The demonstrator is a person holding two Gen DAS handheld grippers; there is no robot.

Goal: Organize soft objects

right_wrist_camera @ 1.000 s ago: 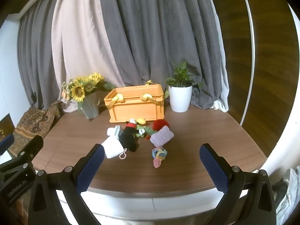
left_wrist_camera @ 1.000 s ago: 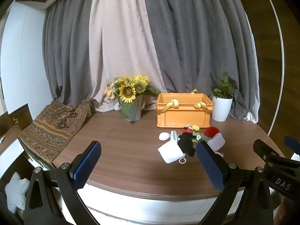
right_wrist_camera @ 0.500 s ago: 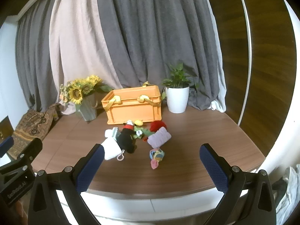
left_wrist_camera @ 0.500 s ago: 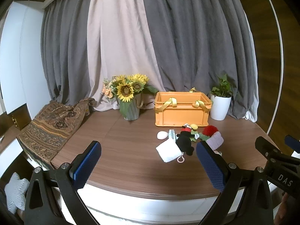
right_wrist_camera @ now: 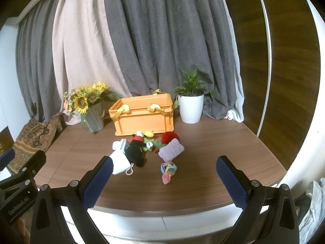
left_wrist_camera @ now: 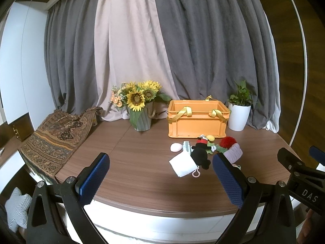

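Note:
An orange crate [left_wrist_camera: 196, 120] [right_wrist_camera: 143, 116] with yellow handles stands at the back of the wooden table. In front of it lies a heap of soft things: a white pouch [left_wrist_camera: 183, 164] [right_wrist_camera: 119, 161], a black plush doll [left_wrist_camera: 200, 154] [right_wrist_camera: 135, 151], a red pompom [left_wrist_camera: 228, 142] [right_wrist_camera: 170, 137], a lilac knit piece [left_wrist_camera: 233, 152] [right_wrist_camera: 171, 150] and a small colourful toy [right_wrist_camera: 168, 169]. My left gripper [left_wrist_camera: 160, 180] is open and empty at the table's near edge. My right gripper [right_wrist_camera: 165, 182] is open and empty there too, short of the heap.
A vase of sunflowers [left_wrist_camera: 141, 105] stands left of the crate. A white potted plant [left_wrist_camera: 238, 114] stands to its right. A patterned cloth [left_wrist_camera: 54, 134] drapes over the table's left end. Grey and beige curtains hang behind.
Both grippers have risen and tilted slightly, so the table and objects sit a little lower in view. Nothing on the table has moved.

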